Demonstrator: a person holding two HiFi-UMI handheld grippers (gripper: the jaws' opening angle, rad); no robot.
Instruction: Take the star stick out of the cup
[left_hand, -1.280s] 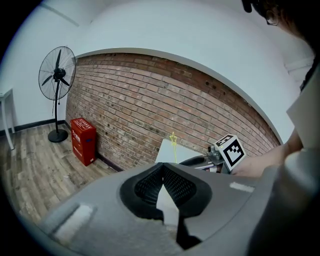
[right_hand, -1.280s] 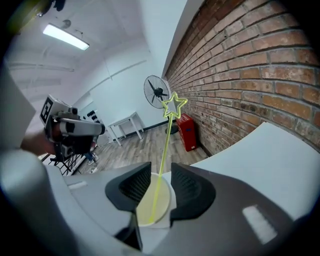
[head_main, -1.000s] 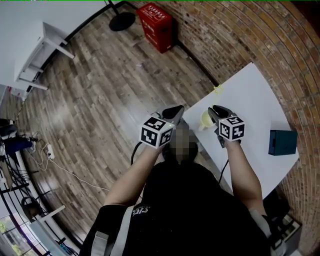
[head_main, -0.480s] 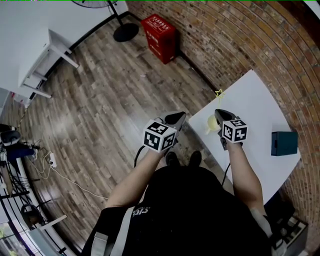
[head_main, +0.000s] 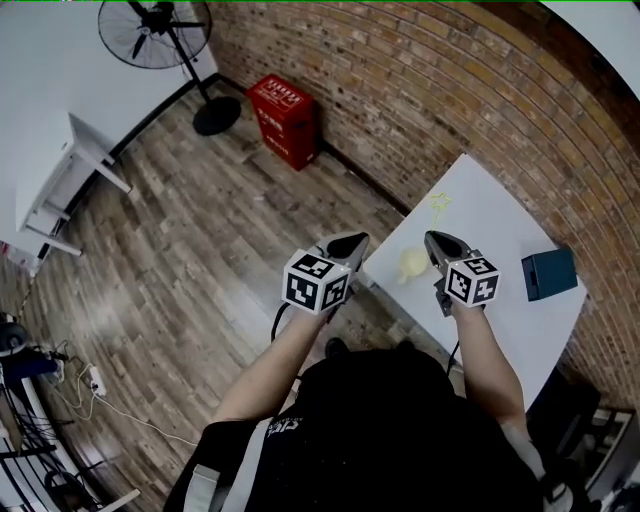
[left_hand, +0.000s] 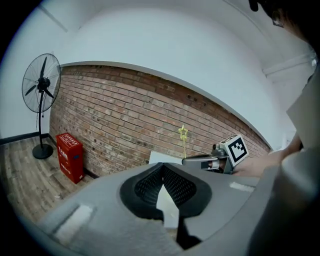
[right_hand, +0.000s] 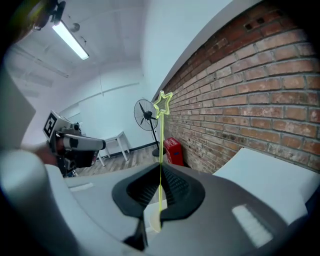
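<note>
While star stick (right_hand: 160, 150) stands clamped, cup (head_main: 413, 264) beside table (head_main: 530, 320) edge

On the counter (head_main: 490, 210), the cup (head_main: 413, 264) stands near the left edge with the stick (head_main: 438, 203) in it. The box (head_main: 548, 272) lies well right. The left tool (head_main: 345, 245) is left of the counter.

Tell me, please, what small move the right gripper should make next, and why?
Probably a slow lift straight up. The right gripper is shut on the thin star stick, whose lower end seems to sit in the yellow cup on the white table. The left gripper is apart from the cup, so nothing steadies it; a sideways pull might tip it.
</note>
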